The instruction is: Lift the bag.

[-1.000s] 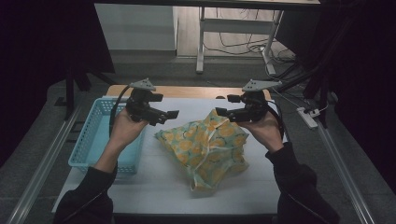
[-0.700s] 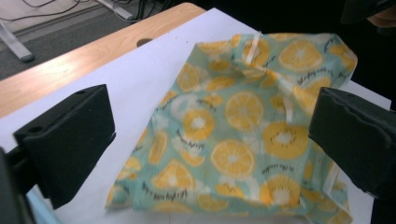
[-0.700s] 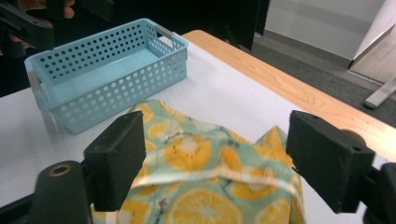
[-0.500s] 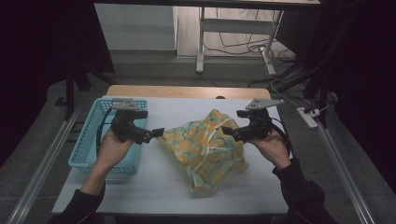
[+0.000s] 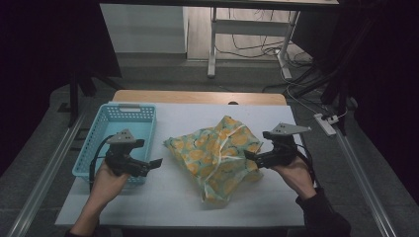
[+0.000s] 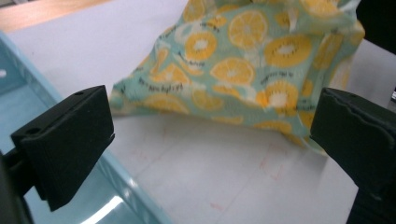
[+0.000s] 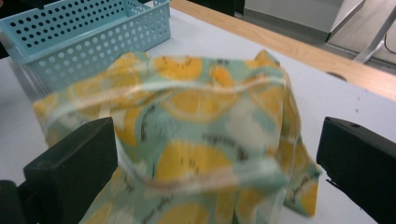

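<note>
Both claws lower than before, left claw (image 5: 157, 162) spread, right claw (image 5: 248, 157) just opened, citrus-print cloth (image 5: 217, 153) released

Blurred cloth, cropped basket

In the right gripper view the fruit-print cloth (image 7: 196, 140) is motion-blurred; the blue basket (image 6: 28, 107) runs off the left gripper view's edge.

Both tools, left (image 5: 157, 163) & right (image 5: 248, 157), dropped lower; right jaws opened; cloth (image 5: 217, 153) released, slumped flatter.
</note>
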{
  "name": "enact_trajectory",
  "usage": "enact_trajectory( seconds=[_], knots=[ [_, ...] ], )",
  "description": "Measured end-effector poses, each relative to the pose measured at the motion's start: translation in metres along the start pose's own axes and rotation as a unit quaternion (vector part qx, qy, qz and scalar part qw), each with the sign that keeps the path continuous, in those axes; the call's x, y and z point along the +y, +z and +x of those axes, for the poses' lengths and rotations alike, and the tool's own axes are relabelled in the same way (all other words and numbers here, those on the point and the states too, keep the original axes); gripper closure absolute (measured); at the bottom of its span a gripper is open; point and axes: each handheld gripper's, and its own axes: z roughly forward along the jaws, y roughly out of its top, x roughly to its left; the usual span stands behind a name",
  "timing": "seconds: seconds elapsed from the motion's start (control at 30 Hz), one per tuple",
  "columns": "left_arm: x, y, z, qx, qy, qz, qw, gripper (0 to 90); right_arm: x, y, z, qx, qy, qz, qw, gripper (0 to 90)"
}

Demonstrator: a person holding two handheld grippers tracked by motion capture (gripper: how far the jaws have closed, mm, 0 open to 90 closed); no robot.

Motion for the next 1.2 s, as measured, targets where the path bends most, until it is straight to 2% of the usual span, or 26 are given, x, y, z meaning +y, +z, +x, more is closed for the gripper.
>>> enact_trajectory(
  seconds=[0.43,0.67,0.8,0.87,1.03,1.13,1.17,1.2],
  knots=[
    [-0.052,-0.024,-0.018,0.032,-0.009,-0.009,0.9994,0.0,-0.057,-0.022,0.011,-0.019,0.026,0.005,0.9995,0.0],
    [-0.087,-0.040,-0.024,0.050,-0.035,-0.016,0.9980,0.0,-0.092,-0.033,0.022,-0.030,0.039,0.012,0.9987,0.0],
    [-0.105,-0.048,-0.027,0.063,-0.045,-0.017,0.9968,0.0,-0.110,-0.038,0.029,-0.044,0.038,0.026,0.9980,0.0],
    [-0.113,-0.050,-0.029,0.076,-0.045,-0.008,0.9960,0.0,-0.117,-0.041,0.032,-0.051,0.036,0.032,0.9975,0.0],
    [-0.131,-0.049,-0.026,0.093,-0.052,0.015,0.9942,0.0,-0.134,-0.049,0.037,-0.066,0.039,0.041,0.9962,0.0],
    [-0.141,-0.046,-0.022,0.117,-0.048,0.038,0.9912,0.0,-0.141,-0.054,0.038,-0.068,0.046,0.048,0.9955,0.0],
    [-0.143,-0.046,-0.021,0.118,-0.051,0.046,0.9905,0.0,-0.143,-0.055,0.039,-0.069,0.050,0.049,0.9952,0.0],
    [-0.144,-0.047,-0.020,0.116,-0.056,0.042,0.9908,0.0,-0.145,-0.057,0.039,-0.071,0.052,0.055,0.9947,0.0]
  ],
)
